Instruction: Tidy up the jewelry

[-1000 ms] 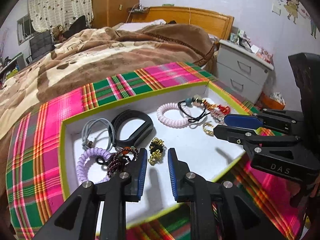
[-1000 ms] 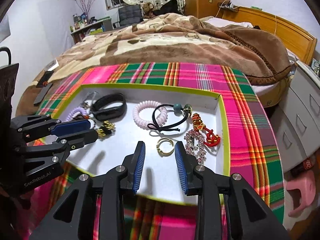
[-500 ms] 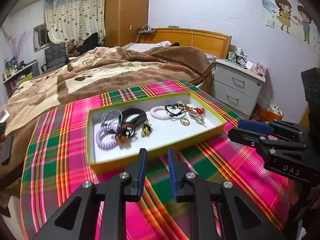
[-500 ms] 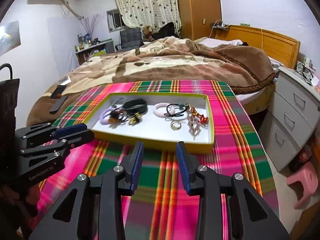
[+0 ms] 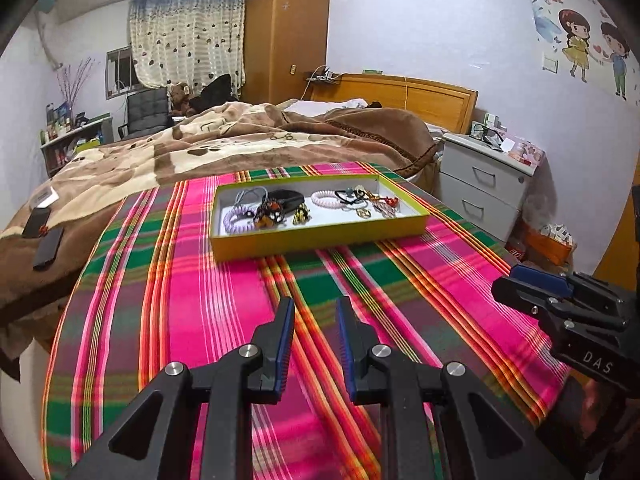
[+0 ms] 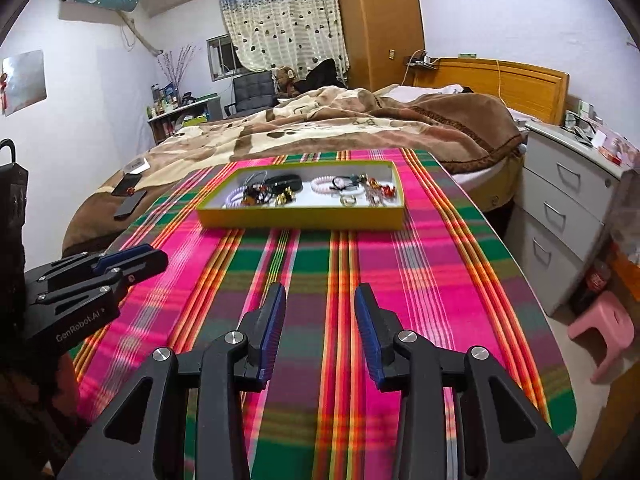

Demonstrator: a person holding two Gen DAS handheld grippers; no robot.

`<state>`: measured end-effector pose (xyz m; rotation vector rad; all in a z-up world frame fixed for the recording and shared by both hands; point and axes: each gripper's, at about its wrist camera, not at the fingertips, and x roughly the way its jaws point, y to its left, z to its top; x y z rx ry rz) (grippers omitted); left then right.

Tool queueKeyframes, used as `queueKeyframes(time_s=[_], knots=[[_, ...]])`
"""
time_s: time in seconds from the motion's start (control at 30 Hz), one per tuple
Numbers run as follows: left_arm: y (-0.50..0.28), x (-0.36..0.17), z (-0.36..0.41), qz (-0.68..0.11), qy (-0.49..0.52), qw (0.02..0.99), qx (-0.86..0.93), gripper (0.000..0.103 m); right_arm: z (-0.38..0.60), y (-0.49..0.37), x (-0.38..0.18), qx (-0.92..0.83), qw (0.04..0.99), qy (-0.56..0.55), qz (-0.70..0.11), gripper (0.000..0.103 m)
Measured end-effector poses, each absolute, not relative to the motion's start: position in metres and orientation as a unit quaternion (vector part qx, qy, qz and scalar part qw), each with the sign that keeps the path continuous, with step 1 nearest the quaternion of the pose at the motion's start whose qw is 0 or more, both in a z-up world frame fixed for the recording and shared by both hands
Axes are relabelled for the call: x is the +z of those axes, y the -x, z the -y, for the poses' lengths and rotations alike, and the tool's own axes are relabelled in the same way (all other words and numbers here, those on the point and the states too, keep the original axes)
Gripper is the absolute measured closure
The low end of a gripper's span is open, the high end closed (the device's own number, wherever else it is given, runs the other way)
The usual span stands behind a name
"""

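Note:
A shallow yellow-green tray (image 5: pixel 320 238) (image 6: pixel 300 218) sits at the far end of the plaid-covered table (image 5: pixel 224 304). It holds a lilac coil band (image 5: pixel 239 220), a pink coil band (image 5: pixel 326 199), a black band (image 5: pixel 290 196), a gold ring (image 5: pixel 363 213) and other small pieces. My left gripper (image 5: pixel 315 312) is open and empty, well back from the tray. My right gripper (image 6: pixel 320 300) is open and empty, also well back. Each gripper shows in the other's view: the right one (image 5: pixel 532 280), the left one (image 6: pixel 132 258).
A bed with a brown blanket (image 5: pixel 248 144) lies beyond the table. A grey nightstand (image 6: pixel 568 208) and a pink stool (image 6: pixel 604 332) stand to the right. Dark phones (image 5: pixel 48 248) lie on the blanket at left.
Both grippers have drawn back from over the tray to the near end of the table and are higher. The jewelry stays in the tray. The right jaws stand a little wider.

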<state>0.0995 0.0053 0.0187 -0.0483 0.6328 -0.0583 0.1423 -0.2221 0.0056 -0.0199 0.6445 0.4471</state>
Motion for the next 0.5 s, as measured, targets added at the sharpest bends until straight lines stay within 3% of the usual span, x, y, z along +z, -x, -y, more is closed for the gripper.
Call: queueKeyframes(time_s=[0.5], knots=[[-0.058,0.017,-0.003,-0.293,0.019,0.956,-0.015,0.083,0.225,-0.107,0.005,0.208,0.930,0.025,-0.302,0.065]])
